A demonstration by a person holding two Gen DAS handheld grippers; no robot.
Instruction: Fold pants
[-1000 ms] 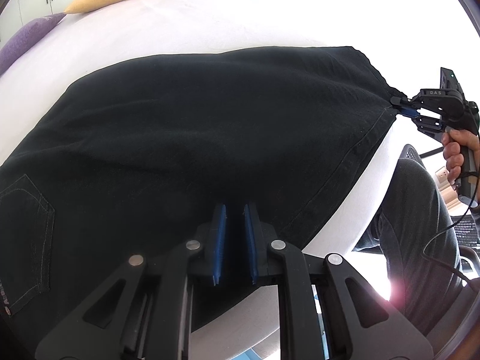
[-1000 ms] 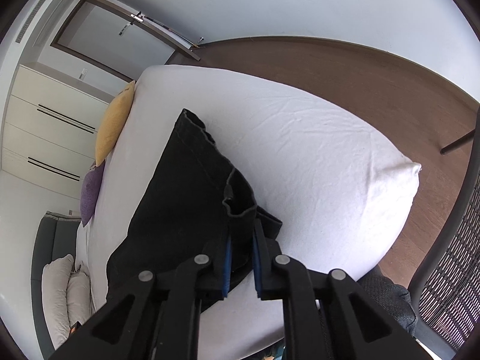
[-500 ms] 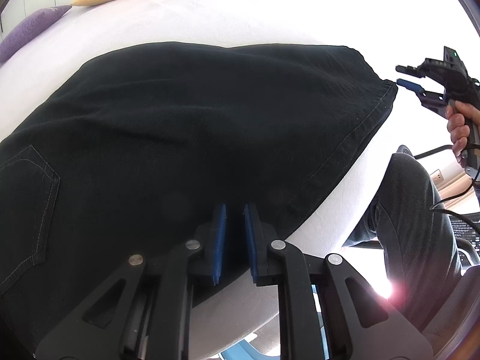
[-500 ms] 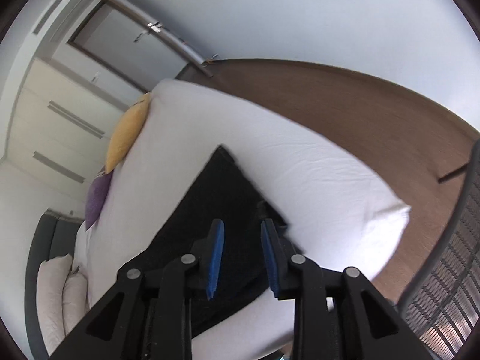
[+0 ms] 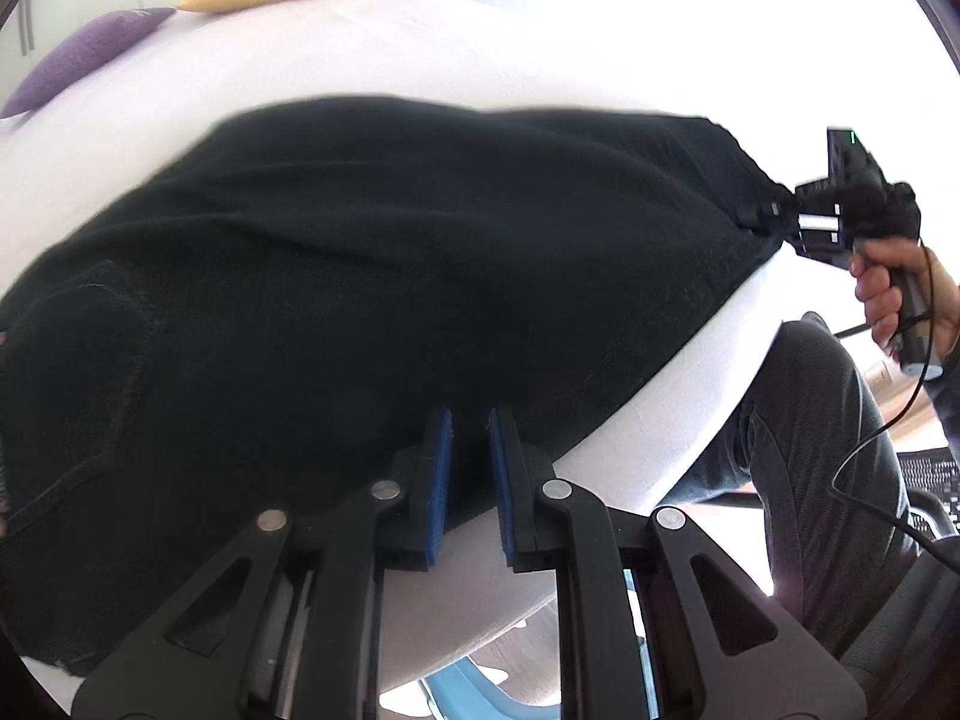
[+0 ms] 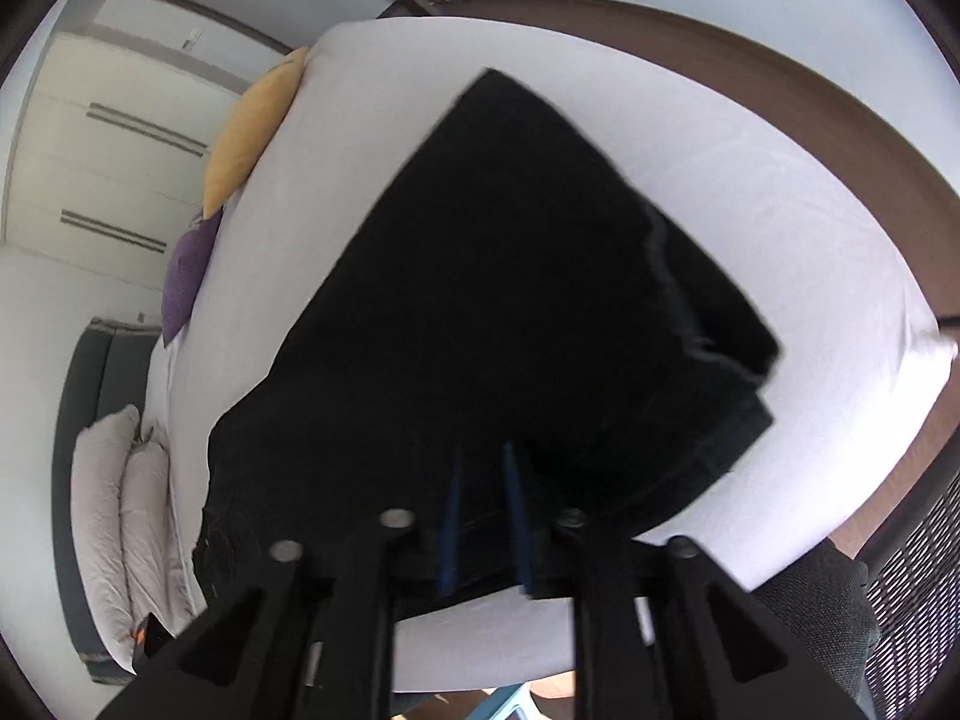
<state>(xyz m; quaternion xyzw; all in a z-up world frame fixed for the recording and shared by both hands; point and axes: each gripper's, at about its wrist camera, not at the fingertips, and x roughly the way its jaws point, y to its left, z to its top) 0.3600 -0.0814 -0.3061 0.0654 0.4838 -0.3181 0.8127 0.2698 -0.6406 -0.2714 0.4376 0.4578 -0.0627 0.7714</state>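
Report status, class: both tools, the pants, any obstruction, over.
Left tool clamped on pants near edge. Right tool shut on far corner. Pants folded on white bed. Nothing in the way.

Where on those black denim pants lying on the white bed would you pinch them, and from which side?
Pinch the black denim pants at the edge nearest the bed's side, coming in low from that side. There the cloth overhangs the mattress, so a jaw can slip under. Both the left gripper and the right gripper already hold that edge.
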